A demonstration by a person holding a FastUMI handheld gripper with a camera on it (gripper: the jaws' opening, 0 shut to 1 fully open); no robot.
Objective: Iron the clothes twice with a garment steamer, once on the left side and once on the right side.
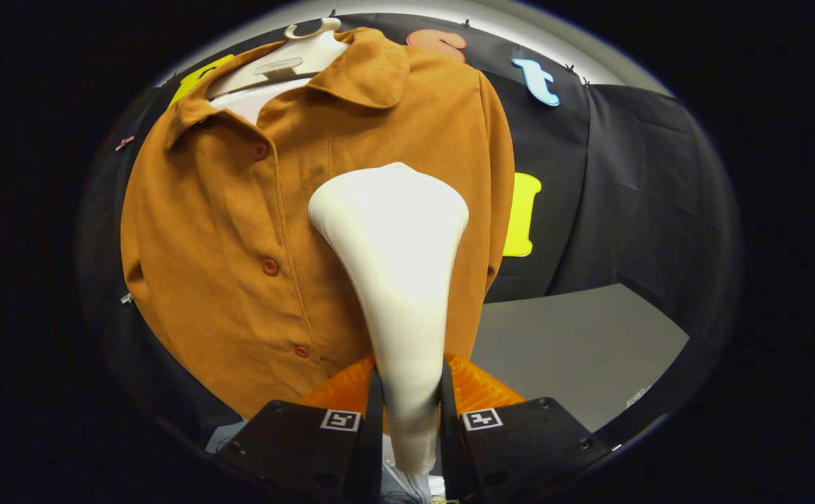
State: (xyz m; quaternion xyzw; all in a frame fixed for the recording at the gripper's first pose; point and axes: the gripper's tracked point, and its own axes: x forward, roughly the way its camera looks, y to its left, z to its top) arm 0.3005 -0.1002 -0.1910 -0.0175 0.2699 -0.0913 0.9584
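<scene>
Gripper (407, 399) fingers clamped on the neck of a white garment steamer (397, 238); its head lies against the brown shirt (239, 231) hung on a hanger (295, 59), beside the button placket.

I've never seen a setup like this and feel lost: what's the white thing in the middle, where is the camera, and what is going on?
The camera rides on a hand-held gripper and looks forward along its two fingers, seen at the bottom. Those fingers are closed on the handle of a white garment steamer, whose wide head is up against an orange-brown button shirt. The shirt hangs on a pale hanger before the booth's black cloth wall. A grey table lies beyond the fingers.
</scene>
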